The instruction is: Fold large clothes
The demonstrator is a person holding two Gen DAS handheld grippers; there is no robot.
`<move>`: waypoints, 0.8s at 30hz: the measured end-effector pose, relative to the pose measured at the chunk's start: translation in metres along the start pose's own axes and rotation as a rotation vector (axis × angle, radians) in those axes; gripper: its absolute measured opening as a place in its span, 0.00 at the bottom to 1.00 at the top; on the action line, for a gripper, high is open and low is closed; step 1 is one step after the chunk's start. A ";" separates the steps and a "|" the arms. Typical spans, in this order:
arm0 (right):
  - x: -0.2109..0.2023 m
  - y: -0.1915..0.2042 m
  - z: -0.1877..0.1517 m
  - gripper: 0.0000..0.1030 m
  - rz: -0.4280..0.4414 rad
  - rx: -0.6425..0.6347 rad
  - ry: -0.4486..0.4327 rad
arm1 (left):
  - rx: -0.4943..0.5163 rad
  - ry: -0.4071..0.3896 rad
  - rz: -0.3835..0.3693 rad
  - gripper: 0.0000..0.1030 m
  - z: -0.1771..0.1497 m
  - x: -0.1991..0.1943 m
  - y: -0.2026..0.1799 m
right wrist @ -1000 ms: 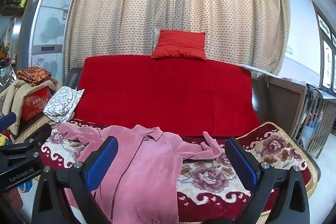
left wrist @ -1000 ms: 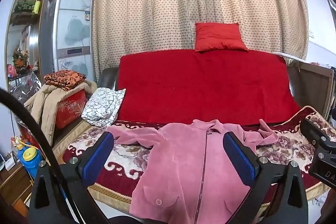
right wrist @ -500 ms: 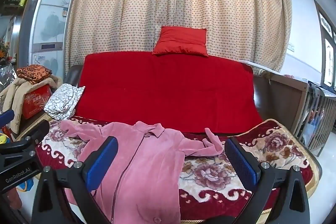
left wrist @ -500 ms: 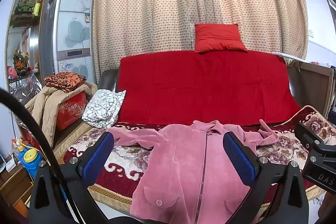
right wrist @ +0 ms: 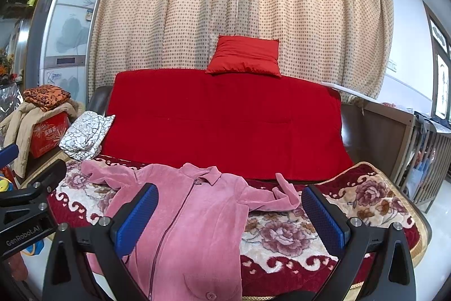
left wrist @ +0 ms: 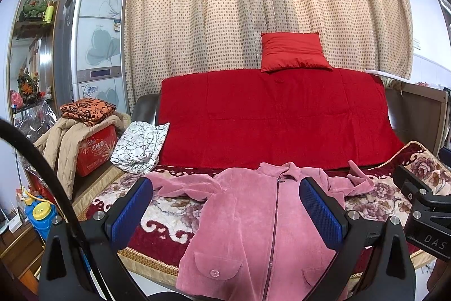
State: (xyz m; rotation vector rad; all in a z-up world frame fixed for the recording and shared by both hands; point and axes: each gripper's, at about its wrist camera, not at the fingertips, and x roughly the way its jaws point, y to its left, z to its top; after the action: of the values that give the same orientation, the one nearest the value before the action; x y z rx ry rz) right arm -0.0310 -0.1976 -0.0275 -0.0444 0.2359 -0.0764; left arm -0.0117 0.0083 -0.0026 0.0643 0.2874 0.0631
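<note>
Nothing folded yet: pink jacket (left wrist: 253, 222) spread flat on the floral sofa cover (right wrist: 324, 216), sleeves out. Left gripper (left wrist: 225, 208) and right gripper (right wrist: 229, 213) wide apart, empty, short of the fabric. Whole fold ahead.

Jacket (left wrist: 253, 219) is soft, matt pink velvety cloth; sofa cover (left wrist: 174, 213) a plush flowered weave; throw (left wrist: 276, 117) matt red fleece; gripper pads (right wrist: 321, 216) blue, dimpled rubber; fridge (left wrist: 95, 47) glossy.
</note>
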 end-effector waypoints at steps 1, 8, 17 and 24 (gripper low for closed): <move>0.000 0.000 0.000 1.00 0.000 -0.001 0.000 | 0.000 -0.001 0.000 1.00 0.000 0.000 0.000; 0.001 0.001 0.000 1.00 0.001 -0.004 0.002 | 0.001 -0.004 0.001 1.00 0.000 0.000 0.000; 0.007 0.001 -0.002 1.00 0.002 -0.004 0.016 | 0.000 0.006 0.006 1.00 -0.002 0.003 0.000; 0.011 0.002 -0.004 1.00 0.003 -0.004 0.026 | 0.006 0.014 0.007 1.00 -0.003 0.006 0.001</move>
State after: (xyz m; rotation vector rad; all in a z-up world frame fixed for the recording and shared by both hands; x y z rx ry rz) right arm -0.0216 -0.1965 -0.0342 -0.0475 0.2619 -0.0737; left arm -0.0066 0.0095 -0.0075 0.0708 0.3012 0.0700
